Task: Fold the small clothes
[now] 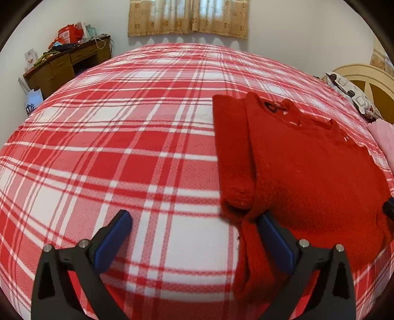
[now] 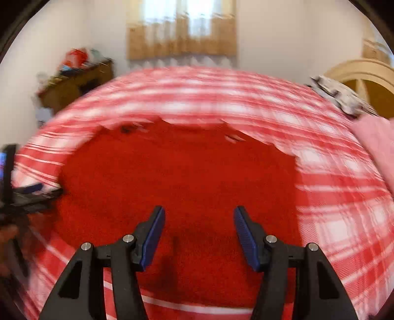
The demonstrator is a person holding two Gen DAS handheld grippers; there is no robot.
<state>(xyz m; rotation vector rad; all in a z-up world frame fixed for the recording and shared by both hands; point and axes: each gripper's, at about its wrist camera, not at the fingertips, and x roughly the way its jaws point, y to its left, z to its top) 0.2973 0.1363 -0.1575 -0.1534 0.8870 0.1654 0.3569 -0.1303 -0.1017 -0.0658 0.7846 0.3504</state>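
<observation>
A small red knit sweater (image 1: 307, 167) lies on the red-and-white plaid bedspread (image 1: 123, 147), one sleeve folded in over its left side. My left gripper (image 1: 194, 219) is open and empty at the sweater's near left corner; its right finger (image 1: 273, 236) rests at the cloth edge. In the blurred right wrist view the sweater (image 2: 184, 172) fills the middle. My right gripper (image 2: 199, 214) is open and empty just above its lower part. The left gripper shows at that view's left edge (image 2: 29, 194).
A wooden desk (image 1: 66, 64) piled with clutter stands at the far left by the wall. A patterned pillow (image 1: 352, 93) and a pink cloth (image 1: 384, 137) lie at the right by the headboard (image 1: 364, 78). A curtained window (image 1: 187, 17) is on the far wall.
</observation>
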